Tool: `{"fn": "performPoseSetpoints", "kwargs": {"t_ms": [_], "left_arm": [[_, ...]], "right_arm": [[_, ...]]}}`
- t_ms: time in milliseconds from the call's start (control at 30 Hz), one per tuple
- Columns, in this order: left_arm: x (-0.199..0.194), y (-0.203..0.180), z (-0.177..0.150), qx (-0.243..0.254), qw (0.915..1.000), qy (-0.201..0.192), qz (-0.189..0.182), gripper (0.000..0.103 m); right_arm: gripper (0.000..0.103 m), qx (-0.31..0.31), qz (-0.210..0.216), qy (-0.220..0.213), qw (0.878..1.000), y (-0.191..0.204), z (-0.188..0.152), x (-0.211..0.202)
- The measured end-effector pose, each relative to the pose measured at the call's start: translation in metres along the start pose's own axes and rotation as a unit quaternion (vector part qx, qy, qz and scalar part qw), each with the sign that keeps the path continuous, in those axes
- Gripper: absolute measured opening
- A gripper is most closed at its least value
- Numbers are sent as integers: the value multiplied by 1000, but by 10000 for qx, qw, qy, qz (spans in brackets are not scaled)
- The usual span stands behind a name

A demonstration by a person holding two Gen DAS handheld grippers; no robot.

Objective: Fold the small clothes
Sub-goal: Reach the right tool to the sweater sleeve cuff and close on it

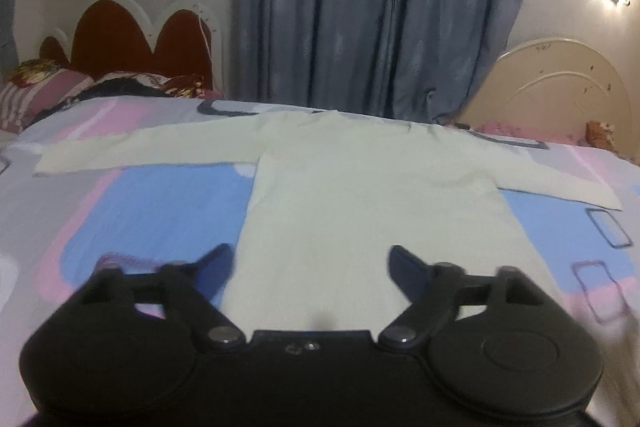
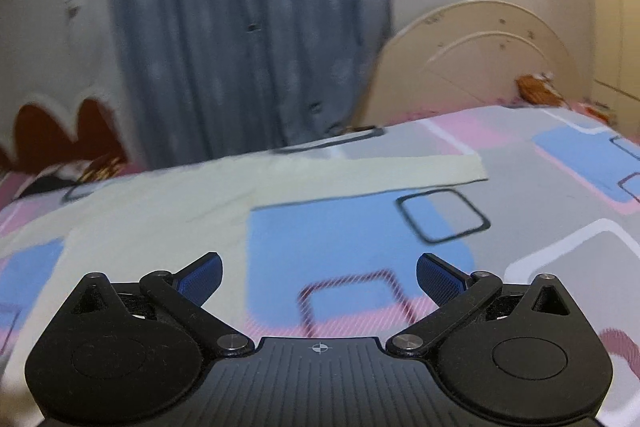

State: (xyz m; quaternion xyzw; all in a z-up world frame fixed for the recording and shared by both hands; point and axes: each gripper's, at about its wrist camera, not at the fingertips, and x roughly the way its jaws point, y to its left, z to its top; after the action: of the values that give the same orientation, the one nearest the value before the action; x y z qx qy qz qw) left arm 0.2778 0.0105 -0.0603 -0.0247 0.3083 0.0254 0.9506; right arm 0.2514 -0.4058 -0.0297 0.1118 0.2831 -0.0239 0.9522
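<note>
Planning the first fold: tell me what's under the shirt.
The shirt lies flat on the bedsheet, sleeves spread. Only patterned sheet shows around it; whatever is beneath the cloth is covered.

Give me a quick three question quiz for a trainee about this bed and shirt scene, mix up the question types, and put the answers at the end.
1. True or false: the pale long-sleeved shirt lies spread flat on the patterned bedsheet with both sleeves stretched out sideways.
2. Multiple choice: how do the jaws of the left gripper stand? A) shut on the shirt's hem B) open, holding nothing C) shut on a sleeve
3. Fill in: in the right wrist view, the right gripper is open over a ____ patch of the bedsheet, with the shirt's sleeve lying beyond it.

Key: 1 true; 2 B; 3 blue.
</note>
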Motion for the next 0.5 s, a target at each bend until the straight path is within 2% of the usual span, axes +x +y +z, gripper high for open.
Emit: {"fn": "performPoseSetpoints", "kwargs": {"t_ms": [33,67,233,300,400,500], "left_arm": [[12,-1,5,42,10000,-10,30,77],[23,-4,10,93,9999,-35,75,79],[75,-11,28,233,9994,-48,260,81],[93,-12,31,247,9992,6,299,81],[114,-12,34,226,9993,90,290,78],[134,-12,34,193,9991,155,332,77]], "right_arm": [[87,83,-49,-5,10000,-11,7,16],[69,174,-133,9,9998,-22,13,33],[59,688,-487,-96,9964,-76,37,108],[45,879,-612,-82,9942,-96,42,138],[34,1379,-725,-21,9878,-128,44,174],[32,1872,-813,-91,9789,-161,46,200]]}}
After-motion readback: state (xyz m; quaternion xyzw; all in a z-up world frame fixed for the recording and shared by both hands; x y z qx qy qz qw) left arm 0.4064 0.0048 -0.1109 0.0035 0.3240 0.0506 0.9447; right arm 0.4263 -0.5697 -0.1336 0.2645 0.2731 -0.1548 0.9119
